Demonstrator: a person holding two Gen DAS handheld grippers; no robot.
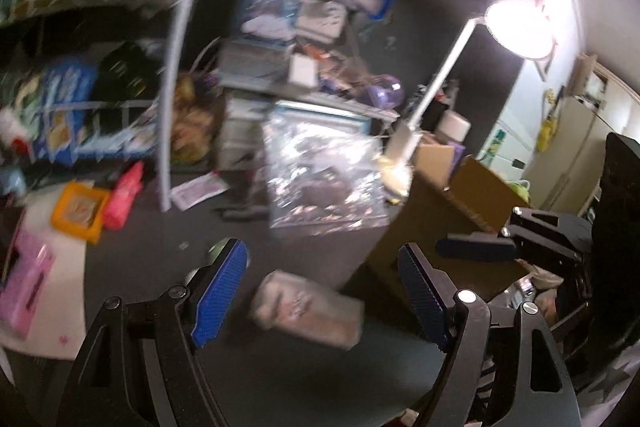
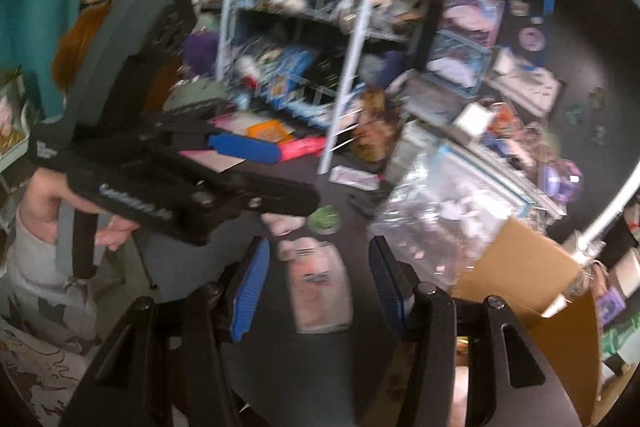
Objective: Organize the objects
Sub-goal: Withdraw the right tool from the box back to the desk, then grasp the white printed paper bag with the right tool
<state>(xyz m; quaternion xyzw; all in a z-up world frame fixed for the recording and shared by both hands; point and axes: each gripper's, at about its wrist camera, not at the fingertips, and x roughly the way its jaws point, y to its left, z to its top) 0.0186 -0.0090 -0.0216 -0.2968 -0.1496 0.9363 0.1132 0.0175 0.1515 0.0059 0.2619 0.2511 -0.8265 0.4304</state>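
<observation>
Pinkish packet (image 2: 320,291) lies on the dark table (image 2: 360,367) between right gripper's (image 2: 320,287) unclenched pads, untouched

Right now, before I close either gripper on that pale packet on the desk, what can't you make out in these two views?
- Pale packet: motion blur in both views hides its label, and whether the right gripper touches it.
- Cardboard box: contents hidden by its own flap in the right view and cut off by the edge.
- White rack: its items are smeared by blur in the left view.
- Left gripper: open, nothing visibly between its fingers.
</observation>
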